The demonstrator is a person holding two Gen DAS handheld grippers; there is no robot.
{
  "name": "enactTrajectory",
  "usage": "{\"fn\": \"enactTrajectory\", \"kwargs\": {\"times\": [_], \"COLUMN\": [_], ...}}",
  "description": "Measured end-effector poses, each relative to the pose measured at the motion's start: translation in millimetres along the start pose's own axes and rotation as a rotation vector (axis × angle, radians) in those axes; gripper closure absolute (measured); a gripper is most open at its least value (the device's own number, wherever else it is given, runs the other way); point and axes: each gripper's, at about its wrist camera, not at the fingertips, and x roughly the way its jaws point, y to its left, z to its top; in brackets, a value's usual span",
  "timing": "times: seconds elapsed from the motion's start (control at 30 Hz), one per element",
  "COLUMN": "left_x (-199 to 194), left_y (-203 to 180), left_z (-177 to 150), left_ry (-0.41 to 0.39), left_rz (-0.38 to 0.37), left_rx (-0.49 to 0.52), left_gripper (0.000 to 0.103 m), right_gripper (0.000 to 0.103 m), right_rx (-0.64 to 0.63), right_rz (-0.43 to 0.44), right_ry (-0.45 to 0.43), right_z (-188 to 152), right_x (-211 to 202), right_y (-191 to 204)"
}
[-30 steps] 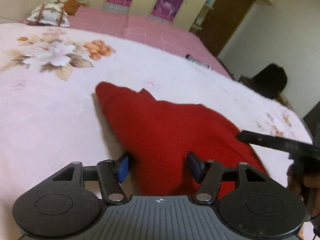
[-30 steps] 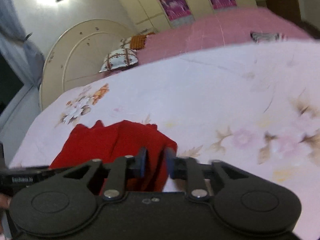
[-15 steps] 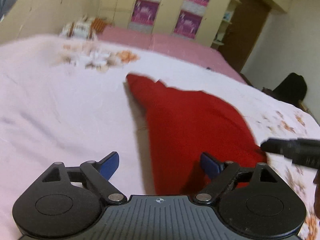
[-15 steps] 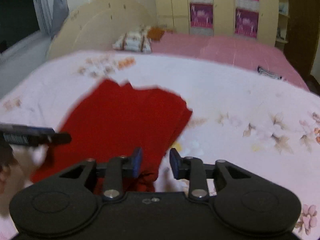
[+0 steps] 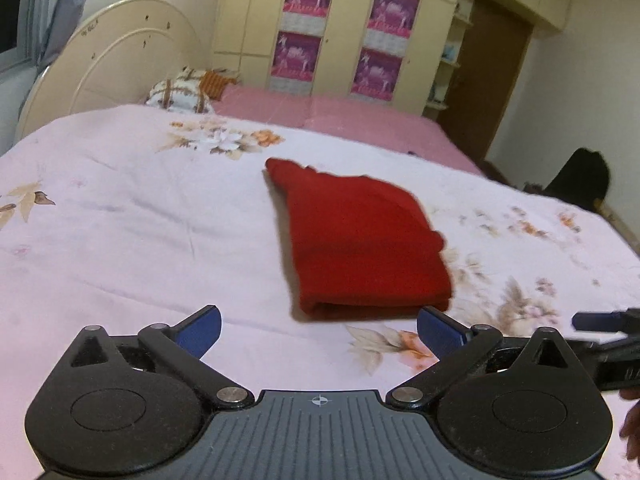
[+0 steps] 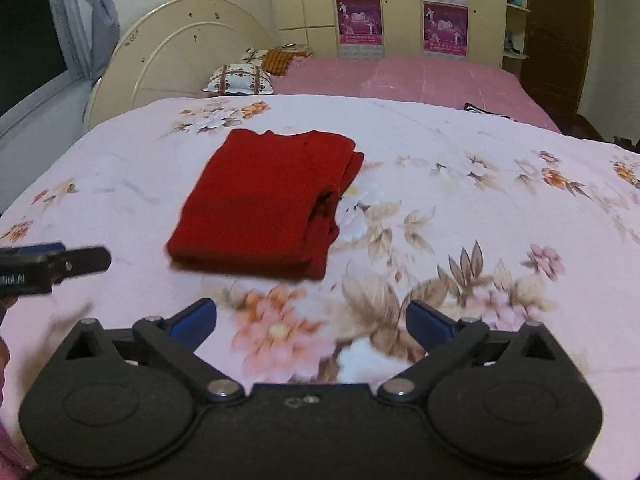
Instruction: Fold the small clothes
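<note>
A red knitted garment [image 5: 360,240] lies folded into a flat rectangle on the pale floral bedspread [image 5: 120,220]; it also shows in the right wrist view [image 6: 264,204]. My left gripper [image 5: 318,330] is open and empty, held back from the garment's near edge. My right gripper [image 6: 310,322] is open and empty, also short of the garment. Each gripper's tip shows at the edge of the other's view, the right one [image 5: 600,322] and the left one [image 6: 56,264].
The bed has a cream rounded headboard [image 6: 180,48] and pillows [image 6: 240,78] at the far left. A pink sheet [image 6: 400,76] covers the far part. Wardrobes with posters [image 5: 340,40] and a brown door [image 5: 492,80] stand behind. A dark object [image 5: 580,176] sits at the right.
Both grippers let go of the red garment, opened wide and drew back from it. The garment now lies folded flat on the bedspread.
</note>
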Motion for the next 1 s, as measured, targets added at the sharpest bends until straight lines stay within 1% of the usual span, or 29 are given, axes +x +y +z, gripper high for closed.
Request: {"fn": "enactTrajectory", "kwargs": {"times": [0.07, 0.13, 0.2, 0.27, 0.3, 0.37, 0.47, 0.6, 0.67, 0.9, 1.0], "left_x": [-15, -24, -34, -43, -47, -56, -67, -82, -86, -90, -88], "left_y": [-3, -7, -10, -17, -20, -26, -32, -36, -38, -45, -47], "left_z": [-3, -3, -3, -3, -4, -5, -6, -8, -9, -10, -9], "left_ry": [-0.018, -0.026, -0.041, -0.052, -0.061, -0.073, -0.091, -0.114, -0.123, -0.139, -0.129], "left_rz": [-0.020, -0.038, -0.056, -0.078, -0.082, -0.094, -0.109, -0.129, -0.127, -0.124, -0.132], "left_rx": [-0.002, 0.008, 0.013, 0.025, 0.031, 0.042, 0.054, 0.058, 0.068, 0.080, 0.083], "left_gripper": [0.000, 0.000, 0.000, 0.000, 0.000, 0.000, 0.000, 0.000, 0.000, 0.000, 0.000], "right_gripper": [0.001, 0.001, 0.001, 0.001, 0.001, 0.001, 0.001, 0.001, 0.001, 0.001, 0.001], "right_rx": [-0.003, -0.004, -0.006, -0.009, -0.007, 0.000, 0.018, 0.044, 0.049, 0.037, 0.038], "right_rz": [0.009, -0.004, -0.012, -0.018, -0.023, -0.047, -0.089, -0.095, -0.100, -0.099, -0.102], "right_ry": [-0.022, -0.069, -0.100, -0.103, -0.121, -0.175, -0.222, -0.245, -0.253, -0.252, -0.256], "right_z": [-9, -13, -13, -13, -13, -14, -16, -19, -22, -27, -28], "right_x": [-18, -35, -46, -58, -62, -74, -86, -93, -95, -96, -96], "right_y": [9, 17, 22, 24, 26, 29, 30, 26, 27, 33, 34]}}
